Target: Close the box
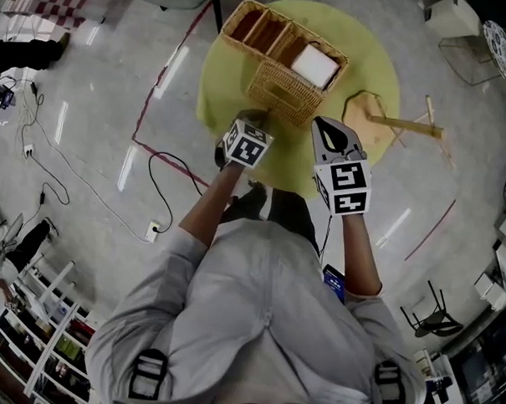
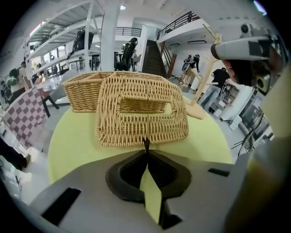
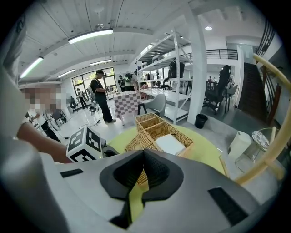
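Observation:
A wicker box (image 1: 269, 34) stands on the round yellow-green table (image 1: 216, 86), with a white flat thing (image 1: 315, 64) in one compartment. Its lid (image 1: 283, 94) hangs open down the near side, facing me in the left gripper view as the lid (image 2: 141, 116). My left gripper (image 1: 255, 117) is right at the lid's lower edge. Seen along its own jaws, this left gripper (image 2: 145, 142) has its tips together and nothing visible between them. My right gripper (image 1: 327, 123) hovers beside it, off the lid. Seen up close, the right gripper (image 3: 143, 152) is shut and empty above the box (image 3: 157, 132).
A wooden stand (image 1: 390, 123) with a flat base sits on the table's right side. Cables (image 1: 38, 146) and a red tape line (image 1: 166, 76) cross the floor at left. Shelving (image 1: 30, 329) stands at the lower left. People stand far off in the hall.

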A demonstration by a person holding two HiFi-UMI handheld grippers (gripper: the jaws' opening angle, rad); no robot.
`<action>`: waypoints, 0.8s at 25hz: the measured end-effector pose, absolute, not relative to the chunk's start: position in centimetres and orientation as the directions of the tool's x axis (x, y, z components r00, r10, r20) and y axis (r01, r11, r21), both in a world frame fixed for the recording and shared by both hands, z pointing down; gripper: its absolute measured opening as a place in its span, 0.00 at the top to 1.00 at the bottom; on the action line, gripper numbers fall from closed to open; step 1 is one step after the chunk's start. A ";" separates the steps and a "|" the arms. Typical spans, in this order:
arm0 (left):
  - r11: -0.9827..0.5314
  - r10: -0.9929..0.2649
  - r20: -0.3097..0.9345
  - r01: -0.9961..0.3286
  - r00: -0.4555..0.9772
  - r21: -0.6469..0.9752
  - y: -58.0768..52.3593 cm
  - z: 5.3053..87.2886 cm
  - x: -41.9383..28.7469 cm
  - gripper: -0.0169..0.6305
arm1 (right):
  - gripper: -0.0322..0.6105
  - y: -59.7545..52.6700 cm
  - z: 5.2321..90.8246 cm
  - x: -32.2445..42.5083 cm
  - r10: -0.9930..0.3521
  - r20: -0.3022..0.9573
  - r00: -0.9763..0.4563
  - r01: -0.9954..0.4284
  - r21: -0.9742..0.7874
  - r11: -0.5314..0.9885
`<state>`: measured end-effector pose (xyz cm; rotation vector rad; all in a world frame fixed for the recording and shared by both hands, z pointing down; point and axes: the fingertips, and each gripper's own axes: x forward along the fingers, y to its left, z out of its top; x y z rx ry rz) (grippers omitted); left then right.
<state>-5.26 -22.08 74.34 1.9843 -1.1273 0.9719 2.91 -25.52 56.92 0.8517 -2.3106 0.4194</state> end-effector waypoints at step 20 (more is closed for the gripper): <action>-0.473 -0.572 0.682 -0.863 0.455 0.179 -23.3 60.2 -4.8 0.91 | 0.91 -25.4 48.8 2.7 -0.568 0.558 -0.604 -0.688 -0.005 0.726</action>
